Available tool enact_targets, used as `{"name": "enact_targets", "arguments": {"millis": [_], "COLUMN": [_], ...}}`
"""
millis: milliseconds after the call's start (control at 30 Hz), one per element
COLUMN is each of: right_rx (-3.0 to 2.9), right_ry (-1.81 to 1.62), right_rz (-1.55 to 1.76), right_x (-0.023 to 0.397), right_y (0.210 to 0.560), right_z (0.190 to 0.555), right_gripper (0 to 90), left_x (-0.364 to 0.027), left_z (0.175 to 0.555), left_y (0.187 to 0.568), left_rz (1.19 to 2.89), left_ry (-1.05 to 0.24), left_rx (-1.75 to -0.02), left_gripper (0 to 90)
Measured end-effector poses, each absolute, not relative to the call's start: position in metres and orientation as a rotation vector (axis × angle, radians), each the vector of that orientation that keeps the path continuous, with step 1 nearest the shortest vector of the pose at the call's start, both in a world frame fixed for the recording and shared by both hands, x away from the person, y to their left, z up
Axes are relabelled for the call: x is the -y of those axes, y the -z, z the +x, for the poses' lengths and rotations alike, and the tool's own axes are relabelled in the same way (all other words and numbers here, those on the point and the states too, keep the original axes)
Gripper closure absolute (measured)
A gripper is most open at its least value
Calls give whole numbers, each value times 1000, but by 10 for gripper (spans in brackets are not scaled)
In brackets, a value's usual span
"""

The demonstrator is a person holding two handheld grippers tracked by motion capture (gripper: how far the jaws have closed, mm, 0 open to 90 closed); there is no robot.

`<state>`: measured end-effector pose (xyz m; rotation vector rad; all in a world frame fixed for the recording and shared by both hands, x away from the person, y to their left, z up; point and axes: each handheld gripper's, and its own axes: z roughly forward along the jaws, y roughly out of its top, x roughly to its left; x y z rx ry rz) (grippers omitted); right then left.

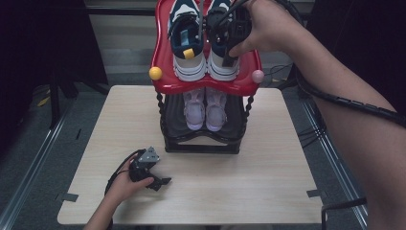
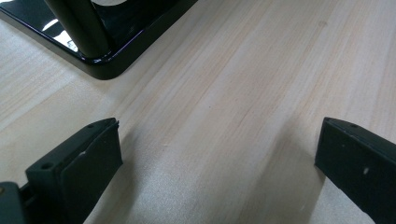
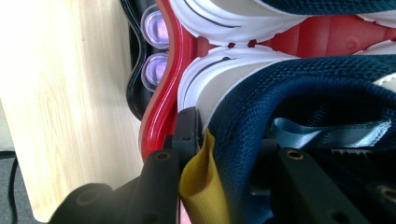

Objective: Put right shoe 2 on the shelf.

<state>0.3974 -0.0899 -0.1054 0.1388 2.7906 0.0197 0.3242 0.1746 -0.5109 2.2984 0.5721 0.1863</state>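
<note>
Table (image 1: pixel 268 182) open around my left gripper (image 1: pixel 160 182); shoe rack (image 1: pixel 201 143) blocks twelve o'clock. Its red shelf (image 1: pixel 163 81) looks fully occupied by sneakers (image 1: pixel 189 52).

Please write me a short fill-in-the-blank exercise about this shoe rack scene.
1. The navy sneakers sit on the rack's ____ top shelf.
2. The right tongs grip the heel of a ____.
3. The left tongs rest open on the ____.
4. The pale pink shoes stand on the ____ shelf.

Missing words: red; sneaker; table; lower
</note>
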Motion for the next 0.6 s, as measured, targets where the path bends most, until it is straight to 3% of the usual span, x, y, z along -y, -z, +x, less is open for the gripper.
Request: {"name": "enact_targets", "arguments": {"millis": [367,600], "right_rx": [-2802,-2798], "right_ry": [-44,-95], "right_rz": [184,249], "right_x": [91,96], "right_y": [106,100], "right_z": [400,401], "right_gripper": [657,578], "left_x": [-175,-175], "left_z": [324,324], "left_y": [511,511], "left_rz": [2298,2298], "left_ry": [-186,-186], "left_rx": [-572,-573], "left_gripper": [0,0]}}
